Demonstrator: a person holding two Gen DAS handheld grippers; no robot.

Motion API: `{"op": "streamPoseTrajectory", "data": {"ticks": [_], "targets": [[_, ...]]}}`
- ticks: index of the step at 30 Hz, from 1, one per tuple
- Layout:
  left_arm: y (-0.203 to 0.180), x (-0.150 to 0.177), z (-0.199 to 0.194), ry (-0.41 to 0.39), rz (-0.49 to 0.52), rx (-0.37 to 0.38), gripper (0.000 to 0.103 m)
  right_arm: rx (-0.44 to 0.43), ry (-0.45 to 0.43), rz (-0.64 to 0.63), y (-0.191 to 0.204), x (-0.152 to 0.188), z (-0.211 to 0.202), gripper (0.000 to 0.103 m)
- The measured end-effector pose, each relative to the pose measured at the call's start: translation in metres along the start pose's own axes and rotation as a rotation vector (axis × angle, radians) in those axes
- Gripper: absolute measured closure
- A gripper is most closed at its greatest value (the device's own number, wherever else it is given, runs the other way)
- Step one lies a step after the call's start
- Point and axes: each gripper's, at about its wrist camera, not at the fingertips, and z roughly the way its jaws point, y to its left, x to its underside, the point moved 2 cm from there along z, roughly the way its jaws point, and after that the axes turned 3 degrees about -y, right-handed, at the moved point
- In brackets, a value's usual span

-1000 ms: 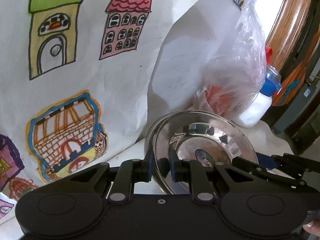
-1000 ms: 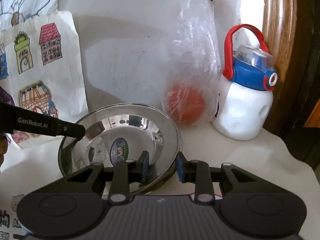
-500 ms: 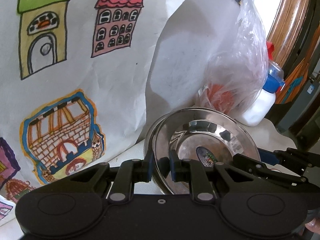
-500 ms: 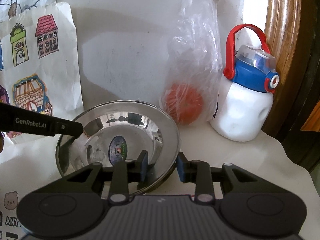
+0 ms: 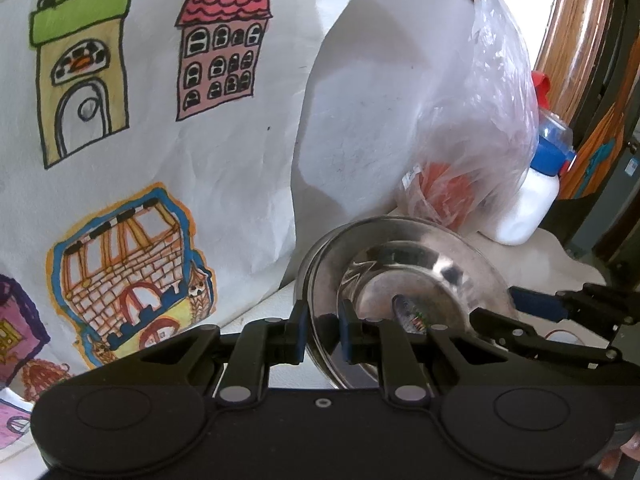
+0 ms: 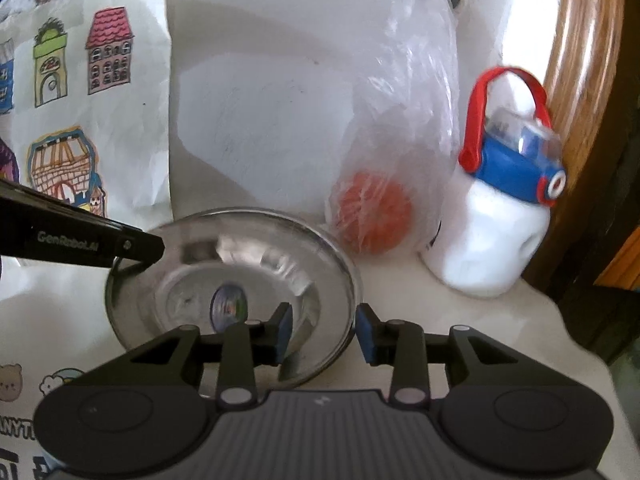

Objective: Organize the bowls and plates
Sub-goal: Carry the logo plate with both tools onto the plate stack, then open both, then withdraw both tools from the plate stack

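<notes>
Left gripper (image 5: 323,334) clamped the near rim of the shiny round steel plate (image 5: 404,292), tilted above the white tabletop (image 6: 460,320). Right gripper (image 6: 322,334) straddled the opposite rim, its jaws opening and its pads off the metal. A clear plastic bag (image 6: 404,120) holding something orange stood just behind.

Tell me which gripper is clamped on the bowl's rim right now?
The left gripper: its pads pinch the steel bowl rim. The right gripper straddles the near rim, but its jaws are opening, pads clear.
</notes>
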Motion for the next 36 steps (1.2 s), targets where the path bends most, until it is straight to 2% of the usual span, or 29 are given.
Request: {"op": "streamPoseTrajectory", "data": {"ticks": [5,8,11,15,24,31,36], "targets": [[0.002,0.000,0.002,0.006,0.012,-0.031,0.085,0.007,-0.025,-0.036,0.006,-0.003,-0.005,0.060],[0.008,0.001,0.002,-0.002,-0.003,-0.024,0.084,0.010,-0.032,-0.029,0.004,-0.003,-0.007,0.053],[0.008,0.001,-0.003,-0.020,-0.001,-0.020,0.082,0.019,-0.046,-0.015,0.000,-0.002,-0.011,0.041],[0.005,0.000,-0.012,-0.045,0.005,-0.019,0.067,0.033,-0.080,0.010,-0.008,-0.002,-0.026,0.023],[-0.002,0.001,-0.053,-0.117,0.004,-0.018,0.034,0.033,-0.208,0.076,-0.026,-0.007,-0.089,0.001],[-0.004,0.004,-0.111,-0.214,-0.009,-0.006,0.011,0.037,-0.314,0.106,-0.014,-0.010,-0.158,0.000],[-0.008,0.014,-0.162,-0.287,-0.014,-0.001,0.002,0.036,-0.375,0.119,-0.003,-0.005,-0.206,0.000]]}}
